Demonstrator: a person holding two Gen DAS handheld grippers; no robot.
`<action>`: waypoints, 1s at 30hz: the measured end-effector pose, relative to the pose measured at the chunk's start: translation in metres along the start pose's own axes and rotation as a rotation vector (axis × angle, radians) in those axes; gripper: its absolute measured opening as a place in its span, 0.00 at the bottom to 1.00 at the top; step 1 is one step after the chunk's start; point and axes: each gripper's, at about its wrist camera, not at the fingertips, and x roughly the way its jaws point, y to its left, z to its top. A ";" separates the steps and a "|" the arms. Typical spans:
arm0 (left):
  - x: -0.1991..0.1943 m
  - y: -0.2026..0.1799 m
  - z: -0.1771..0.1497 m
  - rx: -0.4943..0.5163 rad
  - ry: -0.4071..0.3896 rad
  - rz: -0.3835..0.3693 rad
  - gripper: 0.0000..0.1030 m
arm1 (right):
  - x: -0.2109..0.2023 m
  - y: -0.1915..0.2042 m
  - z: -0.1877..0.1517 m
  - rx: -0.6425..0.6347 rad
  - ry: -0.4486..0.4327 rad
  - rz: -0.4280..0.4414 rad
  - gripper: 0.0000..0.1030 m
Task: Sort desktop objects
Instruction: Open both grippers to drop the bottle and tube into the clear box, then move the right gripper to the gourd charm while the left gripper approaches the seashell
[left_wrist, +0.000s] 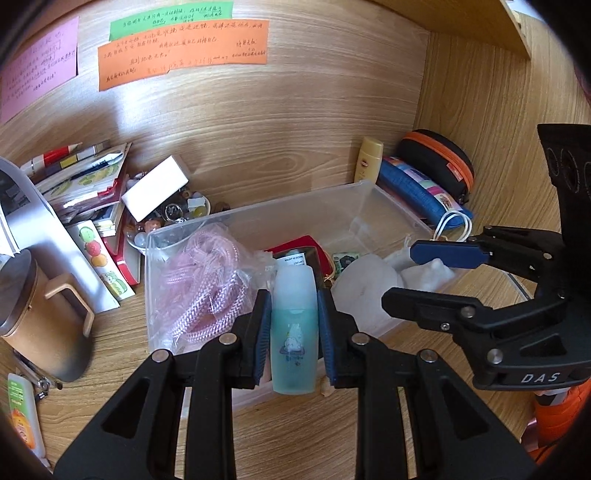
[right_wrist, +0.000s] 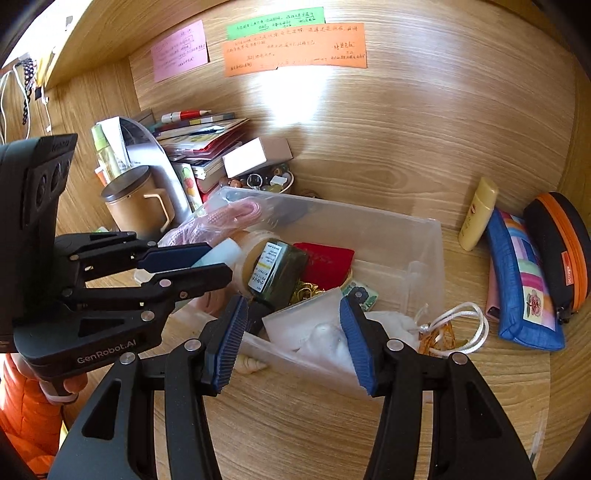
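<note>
Pinched between the left gripper (left_wrist: 294, 328) pads is a small bottle (left_wrist: 294, 332), so that's the thing being sorted right now. It hangs upright over the near wall of the clear plastic bin (left_wrist: 258, 218), just above the clutter inside. Frosted pale-blue top half, teal liquid below, a tiny cartoon print on the front. Smooth rounded plastic, so I'd guess it's slippery, and the pads only catch its sides around the middle.

What could go wrong: if it twists or slides in that grip it drops onto the pink rope (left_wrist: 207, 284) bundle or the dark green jar (right_wrist: 275, 273) and maybe bounces out over the wall. Right gripper (right_wrist: 291, 339) is spread apart with nothing in it, hovering over a white pouch (right_wrist: 325, 332) at the bin's near corner. Both tools are crowded over the same bin, so a bump between them seems like the other real risk. Its white cord (right_wrist: 461, 325) loops over the wall and could snag too.
</note>
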 end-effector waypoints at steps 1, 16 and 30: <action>-0.001 0.000 0.000 0.002 -0.001 0.002 0.24 | -0.001 0.000 -0.001 0.001 -0.001 -0.003 0.47; -0.025 -0.008 -0.010 -0.027 -0.014 0.026 0.35 | -0.032 -0.029 -0.014 0.057 -0.051 -0.076 0.48; -0.021 -0.030 -0.047 -0.103 0.032 0.093 0.64 | -0.041 -0.085 -0.053 0.100 -0.025 -0.137 0.56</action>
